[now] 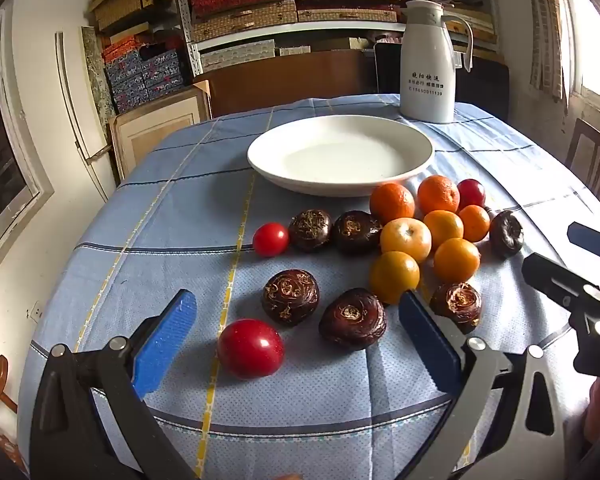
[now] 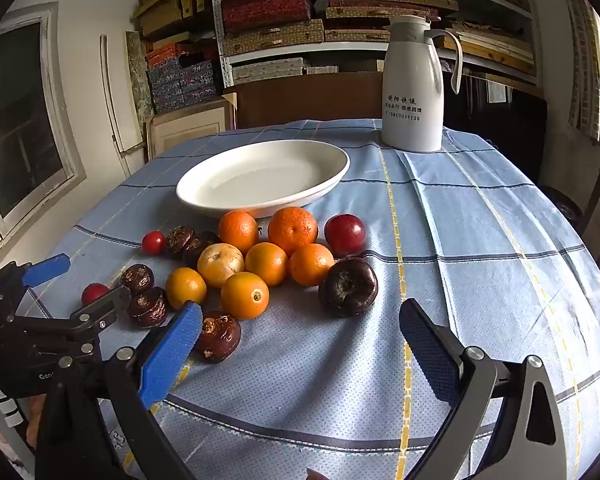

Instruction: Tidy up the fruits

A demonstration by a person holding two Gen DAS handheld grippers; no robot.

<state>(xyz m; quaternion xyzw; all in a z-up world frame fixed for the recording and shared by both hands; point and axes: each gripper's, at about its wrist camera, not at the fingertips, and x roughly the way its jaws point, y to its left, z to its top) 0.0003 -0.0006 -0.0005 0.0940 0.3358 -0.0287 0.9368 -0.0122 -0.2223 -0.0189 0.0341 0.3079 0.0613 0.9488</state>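
Observation:
A white plate (image 1: pixel 340 156) stands empty on the blue checked tablecloth (image 1: pixel 148 216); it also shows in the right wrist view (image 2: pixel 260 178). In front of it lie several oranges (image 1: pixel 406 238), several dark brown water chestnuts (image 1: pixel 290 297) and red tomatoes (image 1: pixel 250 348). My left gripper (image 1: pixel 296 322) is open, low over the near tomato and two chestnuts. My right gripper (image 2: pixel 300 330) is open and empty, just in front of the orange cluster (image 2: pixel 244 295), with a chestnut (image 2: pixel 218 336) by its left finger. The right gripper also shows at the right edge of the left wrist view (image 1: pixel 572 268).
A white thermos jug (image 1: pixel 430 60) stands behind the plate at the table's far edge, also in the right wrist view (image 2: pixel 414 84). Shelves of boxes (image 1: pixel 260 0) fill the back wall. A wooden chair (image 1: pixel 596 160) stands at the right.

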